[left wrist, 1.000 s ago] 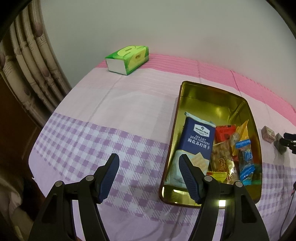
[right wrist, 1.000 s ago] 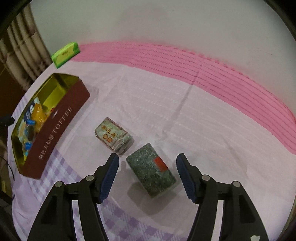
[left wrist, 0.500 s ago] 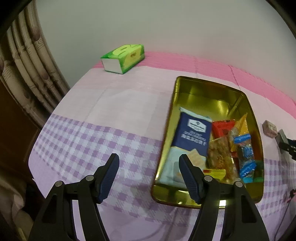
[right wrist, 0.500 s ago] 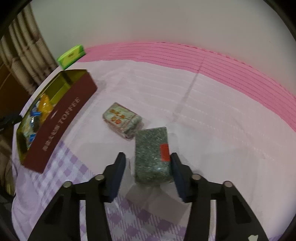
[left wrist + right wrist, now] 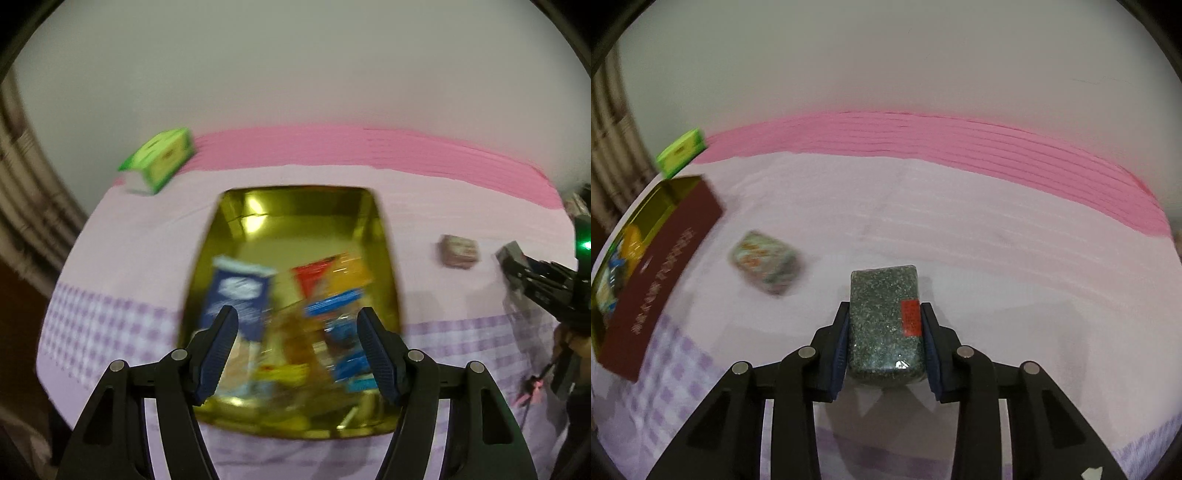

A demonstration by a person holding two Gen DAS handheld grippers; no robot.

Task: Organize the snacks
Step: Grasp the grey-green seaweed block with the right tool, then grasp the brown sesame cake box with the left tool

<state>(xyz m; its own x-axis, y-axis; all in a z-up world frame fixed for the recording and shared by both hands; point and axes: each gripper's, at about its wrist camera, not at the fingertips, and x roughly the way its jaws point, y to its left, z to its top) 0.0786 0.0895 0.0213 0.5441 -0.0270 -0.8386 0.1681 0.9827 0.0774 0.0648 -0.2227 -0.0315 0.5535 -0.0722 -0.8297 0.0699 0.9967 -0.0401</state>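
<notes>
My right gripper (image 5: 884, 325) is shut on a dark green speckled snack pack (image 5: 884, 314) with a red label, held just over the cloth. A second small patterned snack pack (image 5: 764, 260) lies to its left. The gold-lined toffee tin (image 5: 661, 280), dark red outside, stands further left. In the left wrist view my left gripper (image 5: 297, 332) is open and empty above the tin's (image 5: 295, 206) near end. The tin holds a blue cracker pack (image 5: 240, 299) and several small wrapped snacks (image 5: 332, 295). The patterned pack (image 5: 460, 251) and the right gripper (image 5: 517, 269) show at the right.
A green tissue box (image 5: 159, 160) sits at the table's far left corner, also in the right wrist view (image 5: 679, 151). A pink and purple-checked cloth (image 5: 960, 229) covers the table. A wall is behind, curtains at the left.
My right gripper closed on the green speckled pack and lifted it slightly. The left gripper swung right, so it now sits over the tin; its view is blurred by motion.
</notes>
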